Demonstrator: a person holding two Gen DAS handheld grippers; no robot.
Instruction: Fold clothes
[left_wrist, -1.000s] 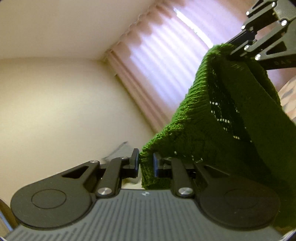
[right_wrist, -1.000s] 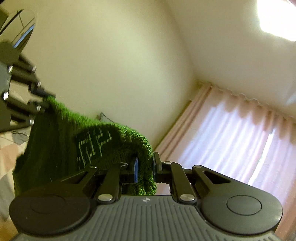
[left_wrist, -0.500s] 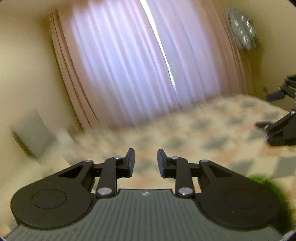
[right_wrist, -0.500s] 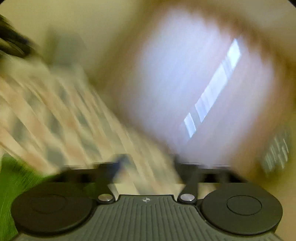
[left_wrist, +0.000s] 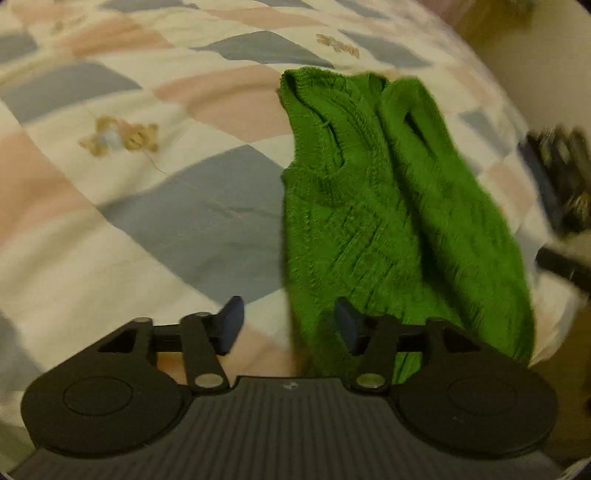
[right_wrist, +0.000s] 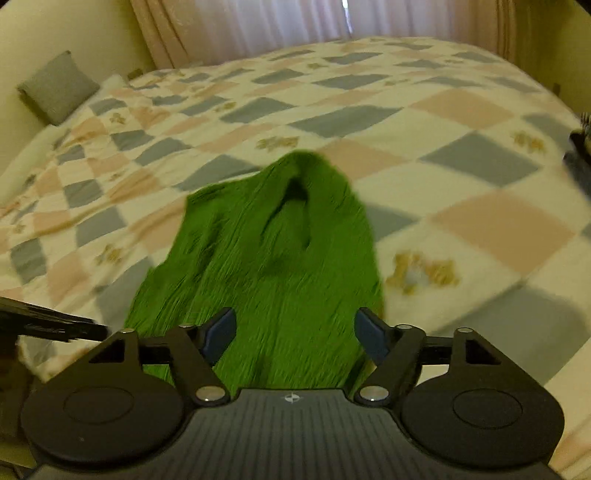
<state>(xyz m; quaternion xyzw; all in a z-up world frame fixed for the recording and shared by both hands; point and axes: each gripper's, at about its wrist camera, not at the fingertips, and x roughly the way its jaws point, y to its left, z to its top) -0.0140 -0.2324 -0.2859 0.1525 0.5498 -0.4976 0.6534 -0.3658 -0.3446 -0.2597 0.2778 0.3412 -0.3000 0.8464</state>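
Note:
A green knitted vest (left_wrist: 384, 206) lies on the checked bedspread (left_wrist: 147, 206), its armholes and neck pointing away from me. It also shows in the right wrist view (right_wrist: 273, 266), stretched out flat. My left gripper (left_wrist: 288, 325) is open and empty, just over the vest's near left edge. My right gripper (right_wrist: 295, 334) is open and empty, above the vest's near hem. The right gripper shows blurred at the right edge of the left wrist view (left_wrist: 561, 192). The left gripper shows at the left edge of the right wrist view (right_wrist: 44, 325).
The bedspread (right_wrist: 461, 155) covers a wide bed. A grey pillow (right_wrist: 55, 86) leans on the wall at the far left. Pink curtains (right_wrist: 295, 22) hang behind the bed. The bed's edge runs near the vest's right side (left_wrist: 554, 332).
A second ago both grippers held the vest up in the air. Both have let go and opened. The vest now lies on the bed and both cameras point down at it.

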